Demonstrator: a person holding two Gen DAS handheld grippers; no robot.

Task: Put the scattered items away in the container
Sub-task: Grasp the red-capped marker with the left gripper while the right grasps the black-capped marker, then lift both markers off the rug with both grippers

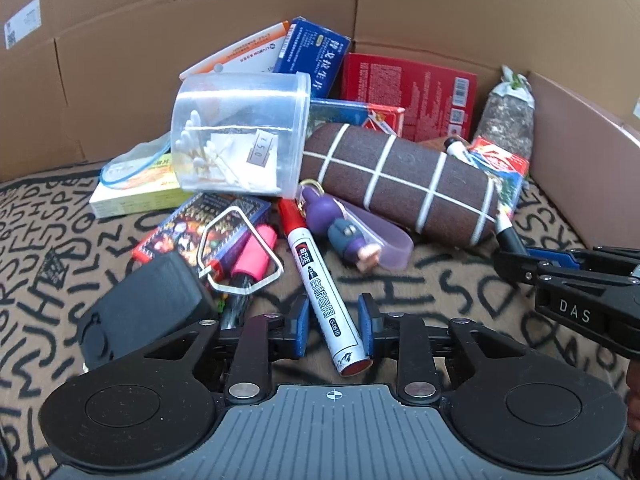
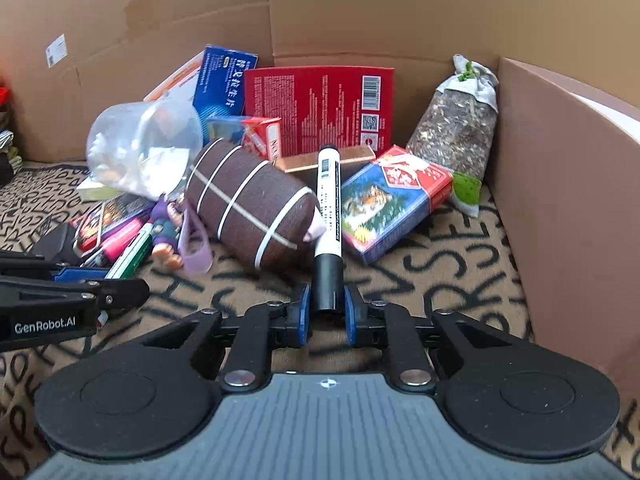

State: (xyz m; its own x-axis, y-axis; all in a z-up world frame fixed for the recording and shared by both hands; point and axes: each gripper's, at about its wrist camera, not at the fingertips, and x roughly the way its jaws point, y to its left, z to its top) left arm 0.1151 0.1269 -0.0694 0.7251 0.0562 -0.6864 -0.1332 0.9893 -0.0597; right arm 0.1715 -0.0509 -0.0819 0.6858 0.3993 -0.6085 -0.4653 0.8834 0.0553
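Both grippers are inside a large cardboard box (image 1: 440, 8) with a letter-patterned mat. My left gripper (image 1: 333, 322) is open, its blue pads either side of a red-capped white marker (image 1: 320, 284) that lies on the mat. My right gripper (image 2: 326, 306) is shut on a black-capped white marker (image 2: 329, 208), held by its cap and pointing away. The right gripper also shows in the left wrist view (image 1: 516, 264) at the right. A brown case with white bands (image 1: 400, 188) lies in the pile.
The pile holds a clear tub of cotton swabs (image 1: 240, 136), a purple figure keychain (image 1: 344, 232), a pink highlighter (image 1: 252, 256), a black block (image 1: 148, 304), card packs (image 2: 392, 200), red (image 2: 320, 104) and blue (image 1: 316, 56) boxes, a herb bag (image 2: 456, 128).
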